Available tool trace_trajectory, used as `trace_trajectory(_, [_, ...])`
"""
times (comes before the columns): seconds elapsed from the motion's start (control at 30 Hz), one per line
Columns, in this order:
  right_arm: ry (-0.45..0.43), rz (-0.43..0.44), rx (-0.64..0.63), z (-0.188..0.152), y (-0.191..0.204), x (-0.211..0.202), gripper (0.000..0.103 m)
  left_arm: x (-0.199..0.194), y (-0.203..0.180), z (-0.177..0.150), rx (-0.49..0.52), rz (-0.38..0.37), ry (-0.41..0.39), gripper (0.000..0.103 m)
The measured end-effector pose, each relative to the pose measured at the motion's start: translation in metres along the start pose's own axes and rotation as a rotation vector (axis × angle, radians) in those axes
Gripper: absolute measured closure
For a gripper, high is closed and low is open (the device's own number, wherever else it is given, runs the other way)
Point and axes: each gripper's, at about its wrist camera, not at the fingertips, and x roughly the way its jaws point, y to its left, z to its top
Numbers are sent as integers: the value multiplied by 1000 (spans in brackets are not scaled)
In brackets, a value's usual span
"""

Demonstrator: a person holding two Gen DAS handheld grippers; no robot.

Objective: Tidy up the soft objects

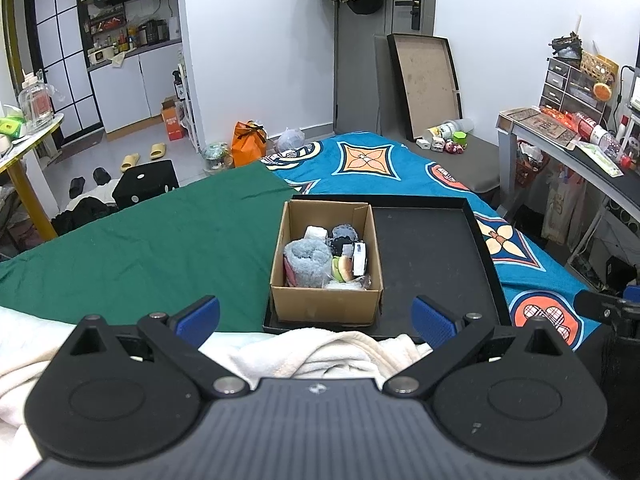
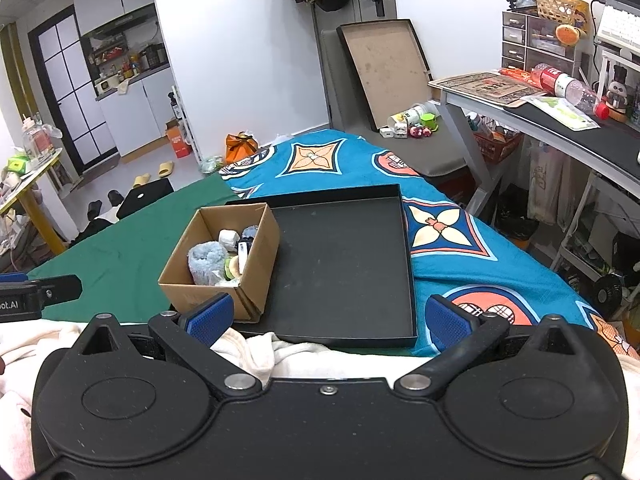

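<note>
Soft objects (image 1: 326, 258) heaped in a cardboard box (image 1: 324, 306) at the left end of a black tray (image 1: 432, 256) on the bed (image 1: 132, 224). Among them a rolled grey-blue fleece (image 1: 306, 262), a small white roll (image 1: 316, 233), a dark grey bundle (image 1: 346, 234), a burger-shaped toy (image 1: 345, 269), and a black-and-white packet (image 1: 359, 258) of unclear kind; lower layers hidden by the box walls. Left gripper (image 1: 316, 314) with blue fingers (image 1: 200, 314) spread wide, holding nothing, hovering just short of the box above a crumpled cream towel (image 1: 320, 350) partly covered by the gripper body. Right gripper (image 2: 330, 316) likewise wide apart and empty, facing the bare part of the tray. Only the tip of each gripper visible at the edge of the other's view.
</note>
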Motion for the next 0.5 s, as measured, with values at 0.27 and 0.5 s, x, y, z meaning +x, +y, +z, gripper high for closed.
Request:
trace_trajectory(0.27, [3,5,-2,-1,2,1,0,4,0,-1,7,-4,6,2])
trace_trajectory(0.5, [18,6,-4,0,1,9,0,13,-3,1,6,-3,8,2])
